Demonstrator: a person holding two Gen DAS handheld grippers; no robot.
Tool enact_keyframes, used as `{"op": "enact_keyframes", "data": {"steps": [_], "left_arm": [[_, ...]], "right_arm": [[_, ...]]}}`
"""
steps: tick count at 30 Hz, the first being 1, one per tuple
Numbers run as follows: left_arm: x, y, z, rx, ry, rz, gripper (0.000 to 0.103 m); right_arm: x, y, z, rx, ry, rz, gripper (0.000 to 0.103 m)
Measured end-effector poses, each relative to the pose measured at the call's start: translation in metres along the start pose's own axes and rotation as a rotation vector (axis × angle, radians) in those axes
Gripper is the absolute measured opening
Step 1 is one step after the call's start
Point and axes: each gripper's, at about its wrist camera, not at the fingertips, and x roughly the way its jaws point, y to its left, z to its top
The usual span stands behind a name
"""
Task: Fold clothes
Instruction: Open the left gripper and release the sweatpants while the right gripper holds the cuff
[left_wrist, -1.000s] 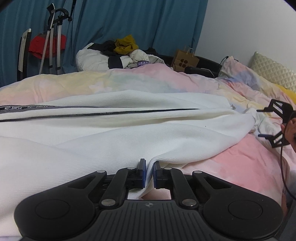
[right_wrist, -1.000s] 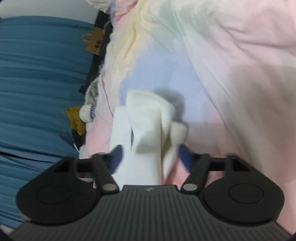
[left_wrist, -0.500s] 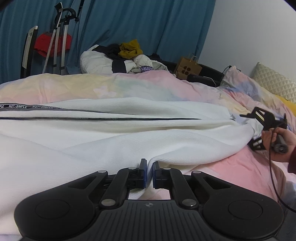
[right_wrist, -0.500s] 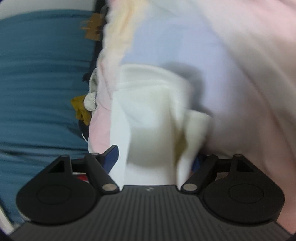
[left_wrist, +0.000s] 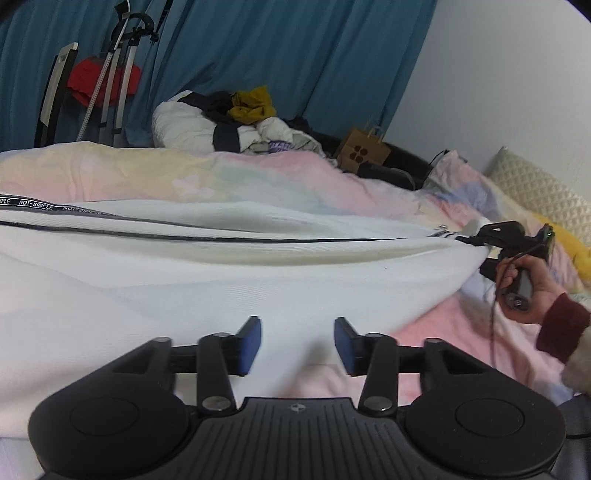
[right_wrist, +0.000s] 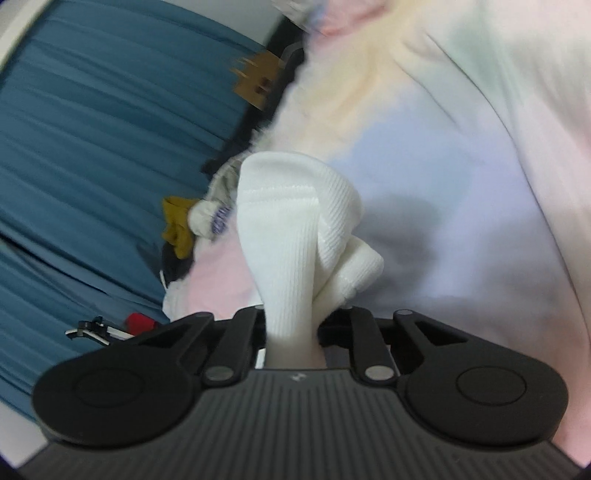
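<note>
A white ribbed garment (left_wrist: 184, 273) with a black stripe and lettered tape lies spread across the pastel bedspread (left_wrist: 221, 181). My left gripper (left_wrist: 297, 345) is open just above the garment's near edge, holding nothing. My right gripper (right_wrist: 291, 325) is shut on a bunched end of the white garment (right_wrist: 291, 236), which bulges out between the jaws. The right gripper also shows in the left wrist view (left_wrist: 491, 243) at the garment's far right end, held by a hand.
A pile of clothes (left_wrist: 236, 125) lies at the far side of the bed before a blue curtain (left_wrist: 295, 55). A brown paper bag (left_wrist: 364, 153) stands beyond the bed. A cream pillow (left_wrist: 539, 192) lies at the right. A rack with a red item (left_wrist: 99, 81) stands at left.
My left gripper was shut on the garment's edge and has opened, letting it go. My right gripper was open around the garment's end and has shut on it.
</note>
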Motion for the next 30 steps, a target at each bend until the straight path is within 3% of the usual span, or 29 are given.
{"op": "enact_keyframes", "data": {"steps": [2,7,11,16,20,22,30], "left_arm": [[-0.008,-0.007,0.0,-0.007,0.001,-0.033,0.061],[-0.021,-0.026,0.01,0.025,-0.064,0.007,0.076],[0.001,-0.019,0.031,0.088,-0.081,0.202,0.079],[0.03,0.028,0.043,0.083,-0.064,0.468,0.079],[0.046,0.074,0.04,-0.048,0.04,0.602,0.075],[0.047,0.089,0.036,-0.091,0.06,0.589,0.075],[0.05,0.088,0.031,-0.044,0.077,0.579,0.081]], "right_arm": [[-0.004,0.001,0.006,-0.008,-0.023,0.006,0.015],[-0.007,-0.026,0.016,0.06,-0.035,-0.031,0.015],[0.0,-0.04,0.013,0.031,0.004,-0.073,0.015],[0.002,-0.038,0.008,-0.016,0.001,-0.068,0.015],[0.005,-0.043,0.008,-0.01,0.011,-0.067,0.015],[0.004,-0.047,0.007,0.006,0.017,-0.064,0.015],[-0.003,-0.038,-0.001,-0.083,0.01,-0.089,0.015]]}}
